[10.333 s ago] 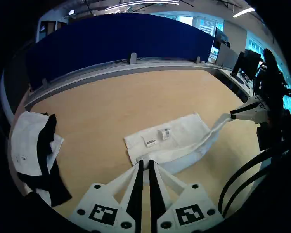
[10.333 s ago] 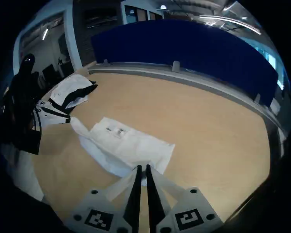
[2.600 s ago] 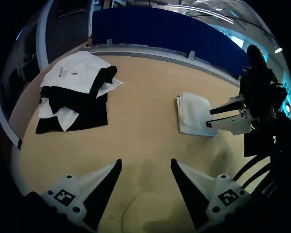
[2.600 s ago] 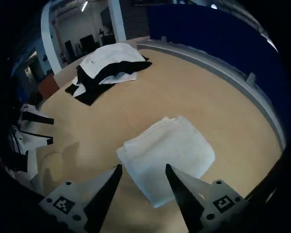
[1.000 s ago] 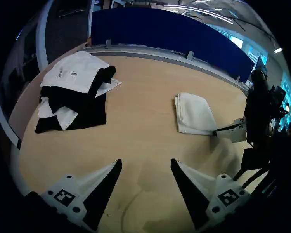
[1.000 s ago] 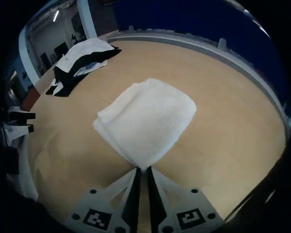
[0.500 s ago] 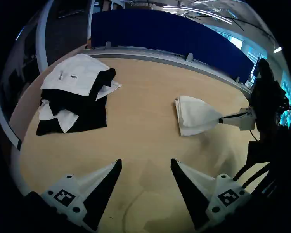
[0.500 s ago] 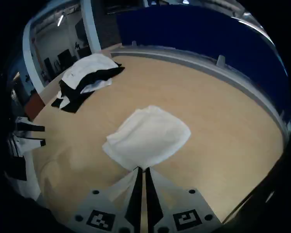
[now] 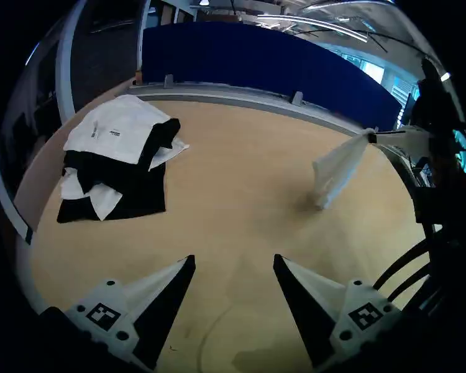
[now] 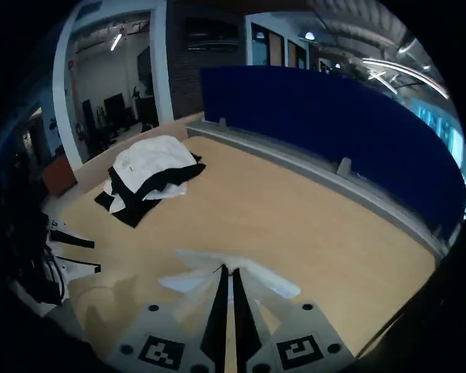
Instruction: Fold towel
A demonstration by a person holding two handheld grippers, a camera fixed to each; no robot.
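My left gripper hangs low over the near edge of the worktop with its jaws spread wide and nothing between them. My right gripper has its jaws pinched together on the towel, whose white cloth spills out to either side of the fingertips in the right gripper view. In the left gripper view I see the right gripper held up over the worktop on its own side, toward the back edge. The towel dangles from it as a bunched, tapering drape. Its lower end is down by the wood, with a shadow beside it, and I cannot tell whether it touches. A pile of black and white clothes lies well apart from the towel, by the back corner where the blue partition ends.
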